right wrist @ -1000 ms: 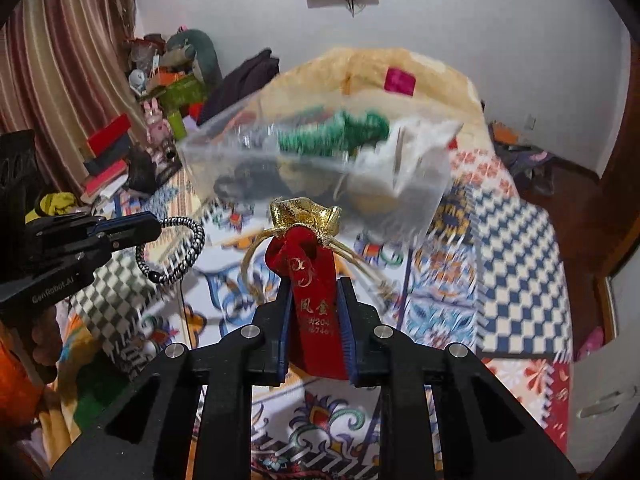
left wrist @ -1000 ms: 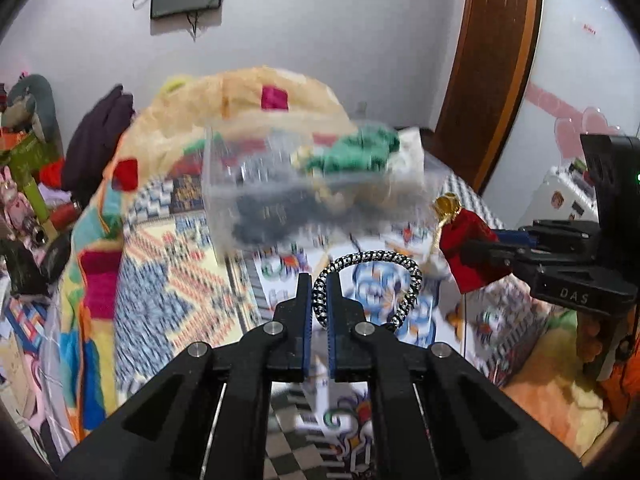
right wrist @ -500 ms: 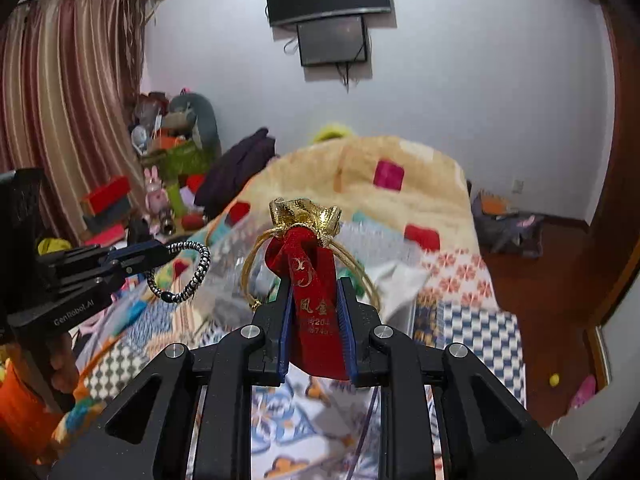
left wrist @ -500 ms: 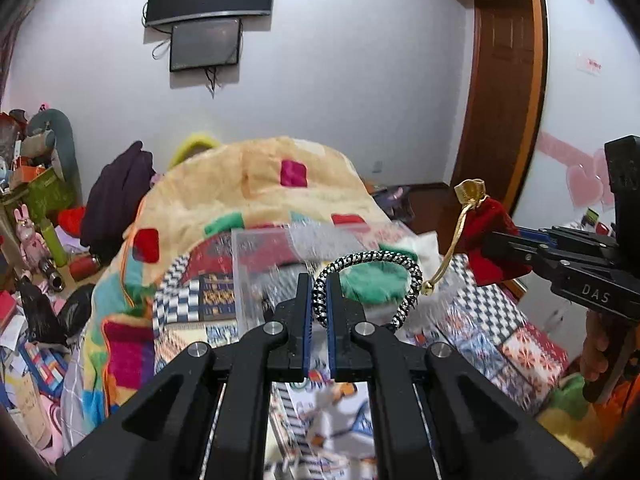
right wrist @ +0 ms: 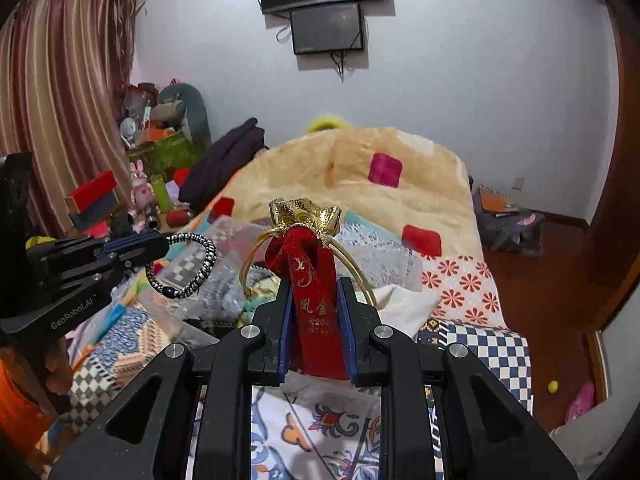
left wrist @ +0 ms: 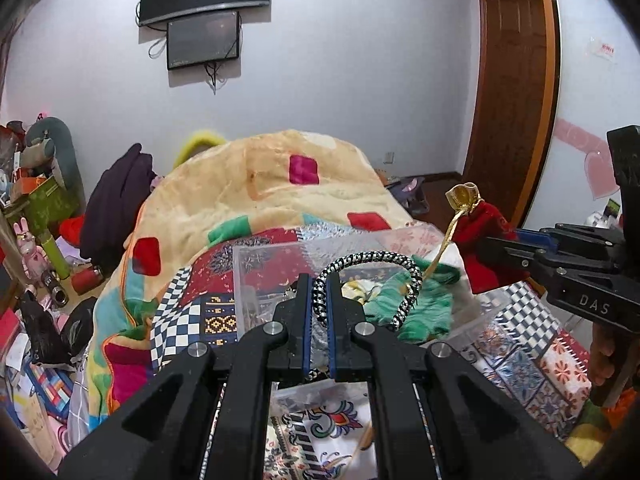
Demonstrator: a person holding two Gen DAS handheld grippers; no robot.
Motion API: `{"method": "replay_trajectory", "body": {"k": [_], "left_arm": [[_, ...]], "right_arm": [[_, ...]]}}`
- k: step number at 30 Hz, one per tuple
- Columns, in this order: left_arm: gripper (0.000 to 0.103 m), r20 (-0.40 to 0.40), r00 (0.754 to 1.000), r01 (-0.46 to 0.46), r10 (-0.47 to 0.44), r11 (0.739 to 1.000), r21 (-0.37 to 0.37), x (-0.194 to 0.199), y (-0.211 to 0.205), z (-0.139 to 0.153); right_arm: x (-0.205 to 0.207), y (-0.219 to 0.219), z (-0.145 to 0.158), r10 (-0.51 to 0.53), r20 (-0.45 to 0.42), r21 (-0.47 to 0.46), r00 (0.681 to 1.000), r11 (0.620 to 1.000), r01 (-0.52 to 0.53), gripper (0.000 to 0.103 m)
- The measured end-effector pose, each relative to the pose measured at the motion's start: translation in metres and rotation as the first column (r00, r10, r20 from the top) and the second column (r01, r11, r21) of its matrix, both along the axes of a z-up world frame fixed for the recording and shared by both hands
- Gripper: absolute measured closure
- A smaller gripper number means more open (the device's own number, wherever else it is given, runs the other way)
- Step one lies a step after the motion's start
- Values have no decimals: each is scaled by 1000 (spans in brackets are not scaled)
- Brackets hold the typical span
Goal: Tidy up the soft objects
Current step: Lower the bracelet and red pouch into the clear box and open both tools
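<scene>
My left gripper (left wrist: 319,292) is shut on a black-and-white braided hair tie (left wrist: 404,276), held up above the bed. It shows in the right wrist view (right wrist: 160,246) with the hair tie (right wrist: 200,270). My right gripper (right wrist: 315,296) is shut on a red drawstring pouch (right wrist: 316,320) with a gold top and gold cord. It shows in the left wrist view (left wrist: 496,250) with the pouch (left wrist: 480,236). A clear plastic box (left wrist: 272,280) holding a green soft item (left wrist: 424,304) and other soft things sits on the bed just beyond both grippers.
A cream blanket (left wrist: 260,188) with coloured squares is heaped behind the box. The patterned bedspread (right wrist: 472,280) covers the bed. Cluttered toys and boxes (right wrist: 160,148) stand at the left by a curtain. A wooden door (left wrist: 512,80) is at the right.
Both grippers have risen and tilted up with their items. The box has dropped lower in both views and the wall and screens came into view.
</scene>
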State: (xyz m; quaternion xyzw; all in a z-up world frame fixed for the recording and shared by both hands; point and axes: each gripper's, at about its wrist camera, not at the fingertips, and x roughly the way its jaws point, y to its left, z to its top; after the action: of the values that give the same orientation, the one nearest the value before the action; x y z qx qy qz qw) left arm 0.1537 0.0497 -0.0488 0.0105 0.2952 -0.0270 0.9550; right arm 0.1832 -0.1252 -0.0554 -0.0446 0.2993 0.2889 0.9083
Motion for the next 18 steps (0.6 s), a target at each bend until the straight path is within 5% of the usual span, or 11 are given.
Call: {"method": "replay_trajectory", "body": {"k": [11, 18], "left_arm": [[98, -113, 993, 16, -13, 1000, 25, 30, -3, -41], [95, -115, 993, 14, -9, 999, 43, 27, -8, -39]], "right_arm": [[21, 5, -34, -13, -87, -58, 996, 998, 8, 79], [19, 4, -32, -36, -83, -87, 996, 996, 29, 54]]}}
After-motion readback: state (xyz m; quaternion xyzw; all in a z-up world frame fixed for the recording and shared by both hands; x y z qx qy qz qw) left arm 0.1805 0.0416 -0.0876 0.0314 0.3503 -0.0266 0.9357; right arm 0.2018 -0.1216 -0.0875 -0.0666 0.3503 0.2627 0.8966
